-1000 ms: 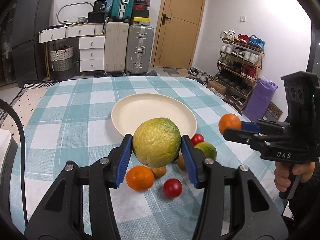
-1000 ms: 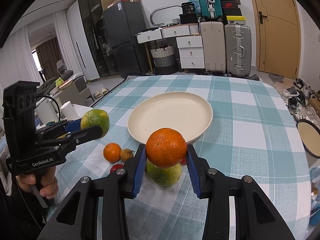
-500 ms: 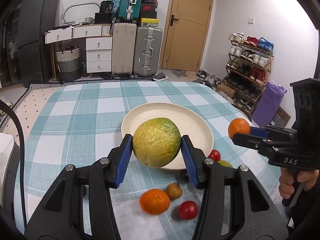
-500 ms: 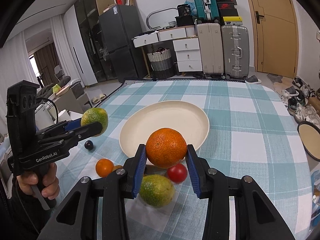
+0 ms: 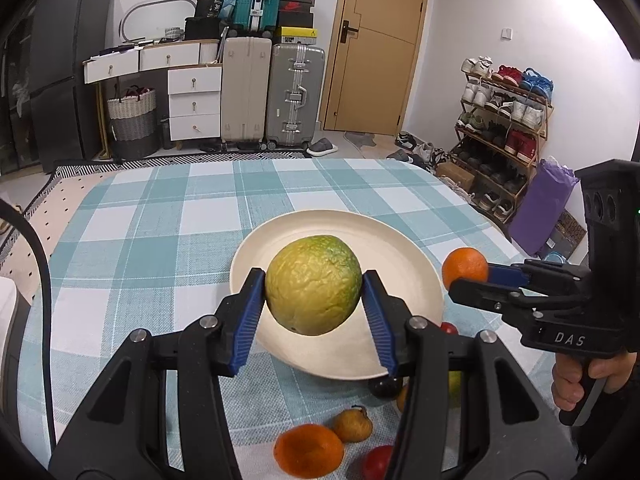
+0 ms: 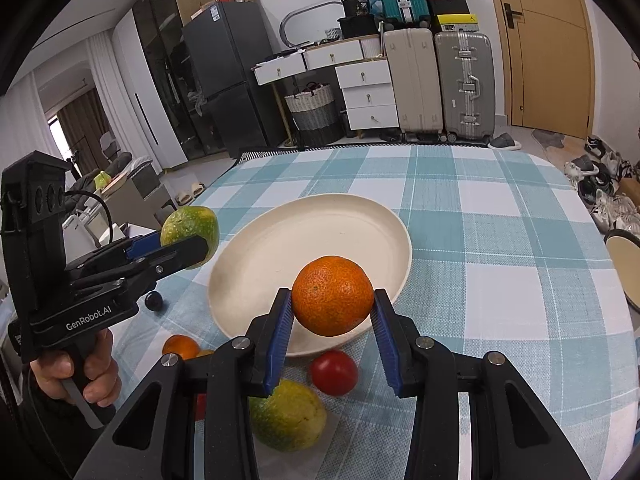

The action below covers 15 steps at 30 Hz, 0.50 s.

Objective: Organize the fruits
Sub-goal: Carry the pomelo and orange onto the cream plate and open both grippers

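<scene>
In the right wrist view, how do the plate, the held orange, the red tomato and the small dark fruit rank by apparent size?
1. plate
2. held orange, enlarged by nearness to the camera
3. red tomato
4. small dark fruit

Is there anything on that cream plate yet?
Nothing visible rests on the cream plate. The left hand-held gripper holds a green-yellow citrus over it, the right hand-held gripper an orange; they hide its near part.
</scene>
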Motion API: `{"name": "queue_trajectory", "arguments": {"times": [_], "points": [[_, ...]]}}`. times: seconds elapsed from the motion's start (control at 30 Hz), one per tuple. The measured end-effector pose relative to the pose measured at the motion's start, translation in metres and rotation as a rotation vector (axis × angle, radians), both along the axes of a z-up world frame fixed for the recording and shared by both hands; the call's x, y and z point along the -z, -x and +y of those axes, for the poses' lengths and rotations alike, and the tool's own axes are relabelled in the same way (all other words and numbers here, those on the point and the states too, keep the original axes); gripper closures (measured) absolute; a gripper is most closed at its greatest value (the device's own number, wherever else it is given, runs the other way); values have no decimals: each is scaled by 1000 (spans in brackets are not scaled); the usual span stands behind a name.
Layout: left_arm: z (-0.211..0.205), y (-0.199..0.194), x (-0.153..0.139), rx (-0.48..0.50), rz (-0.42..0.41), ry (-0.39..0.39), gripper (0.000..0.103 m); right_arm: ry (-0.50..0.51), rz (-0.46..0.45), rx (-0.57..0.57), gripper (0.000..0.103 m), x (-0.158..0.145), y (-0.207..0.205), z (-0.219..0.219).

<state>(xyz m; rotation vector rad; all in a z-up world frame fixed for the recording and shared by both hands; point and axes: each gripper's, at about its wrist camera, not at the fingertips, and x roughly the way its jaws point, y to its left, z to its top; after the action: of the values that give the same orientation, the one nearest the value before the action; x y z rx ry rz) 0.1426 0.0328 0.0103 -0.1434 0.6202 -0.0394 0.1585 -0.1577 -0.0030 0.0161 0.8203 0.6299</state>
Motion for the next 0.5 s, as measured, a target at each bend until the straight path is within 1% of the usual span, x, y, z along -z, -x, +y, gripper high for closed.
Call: {"name": "queue_trajectory", "arguments": {"times": [0.13, 0.23, 0.5], "points": [[-1, -13, 9, 0, 22, -12, 56, 13, 15, -2, 62, 6, -10, 6], [1, -22, 16, -8, 40, -4, 56, 21, 28, -2, 62, 11, -17, 11], [-1, -34, 28, 1, 59, -18, 56, 44, 38, -3, 62, 19, -24, 16]]}}
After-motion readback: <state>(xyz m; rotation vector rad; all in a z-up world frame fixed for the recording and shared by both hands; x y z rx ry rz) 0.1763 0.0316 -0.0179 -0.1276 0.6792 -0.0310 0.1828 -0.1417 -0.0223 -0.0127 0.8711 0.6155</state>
